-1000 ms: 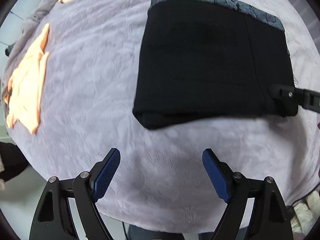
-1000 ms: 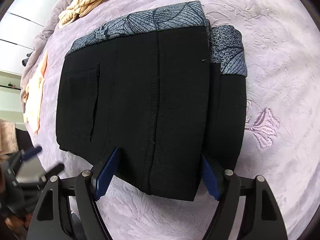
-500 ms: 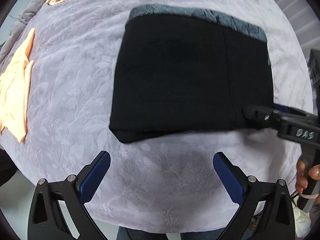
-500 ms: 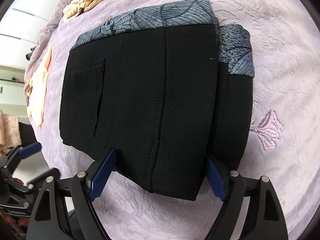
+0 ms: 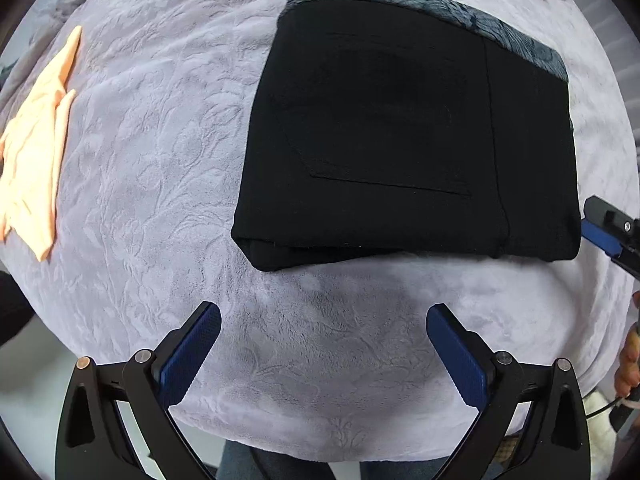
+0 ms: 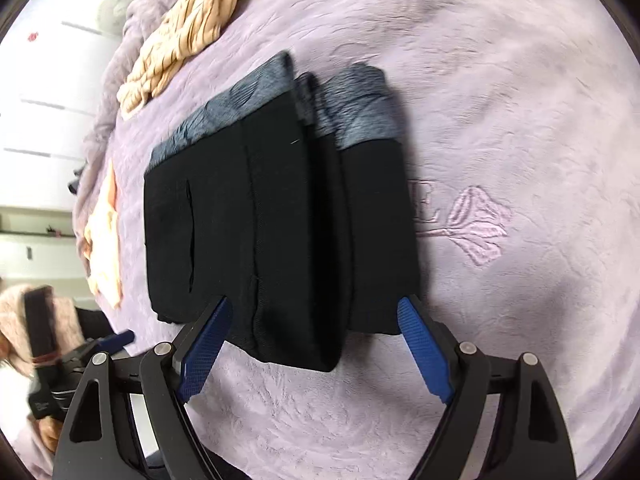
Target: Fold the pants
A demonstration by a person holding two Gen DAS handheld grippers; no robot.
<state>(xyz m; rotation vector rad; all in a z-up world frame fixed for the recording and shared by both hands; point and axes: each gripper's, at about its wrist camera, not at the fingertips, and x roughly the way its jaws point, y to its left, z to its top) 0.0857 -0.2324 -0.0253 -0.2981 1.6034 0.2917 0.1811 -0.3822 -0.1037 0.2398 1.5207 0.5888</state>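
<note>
The right gripper (image 6: 312,344) has drawn back from the folded pants (image 6: 276,216), its jaws wide and empty at their 6 o'clock edge; the left gripper (image 5: 322,344), equally spread, holds nothing; the pants lie compact on the lilac bed (image 5: 160,140), suggesting folding is finished.

pants (image 5: 400,140) — matt black cloth | blanket (image 5: 160,140) — plush, embossed | gripper (image 5: 323,344) pads — textured blue
</note>
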